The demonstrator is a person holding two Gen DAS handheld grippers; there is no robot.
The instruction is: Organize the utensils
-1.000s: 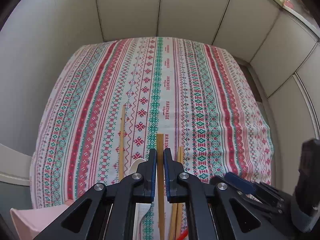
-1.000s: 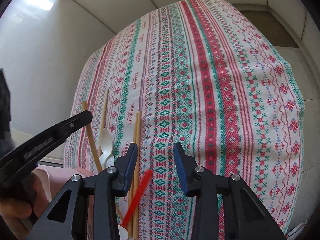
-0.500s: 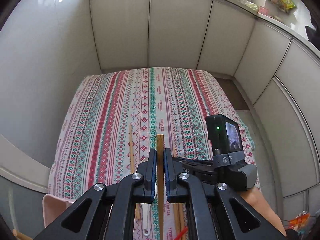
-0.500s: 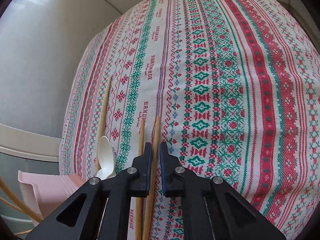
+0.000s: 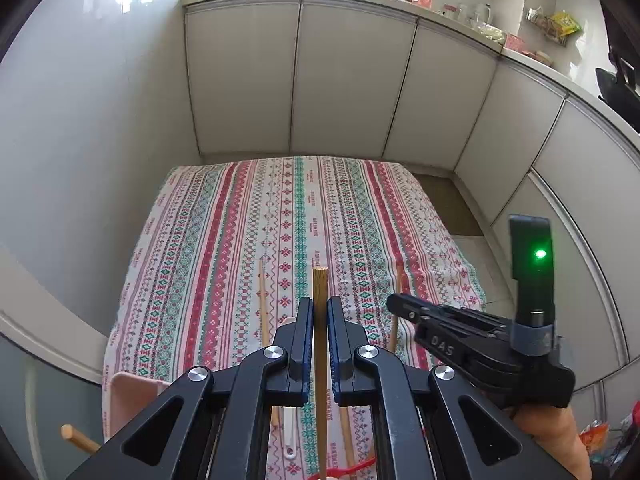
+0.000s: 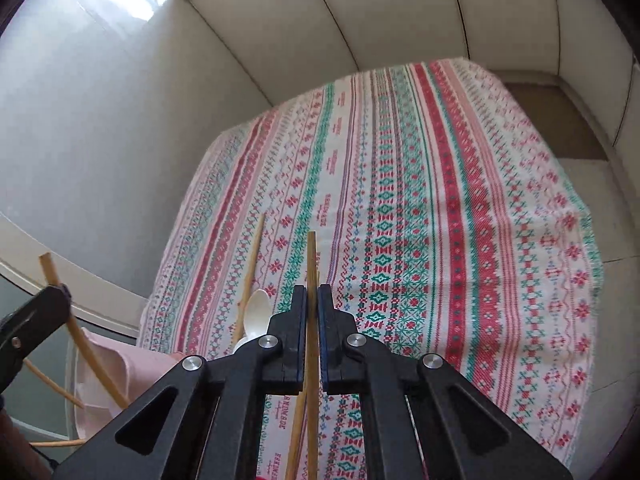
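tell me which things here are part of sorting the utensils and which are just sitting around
Part of the job:
- left gripper, shut on a chopstick
- right gripper, shut on a second chopstick
- loose chopstick
- white spoon
- pink holder

Just lying about:
- patterned tablecloth
- countertop clutter

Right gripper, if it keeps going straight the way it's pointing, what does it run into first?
Probably the patterned tablecloth. The right gripper, shut on a chopstick, points over bare cloth; nothing else lies ahead, though depth is unclear.

Two claws (image 5: pixel 320 312), two gripped chopsticks (image 5: pixel 320 282), one striped tablecloth (image 5: pixel 240 220)
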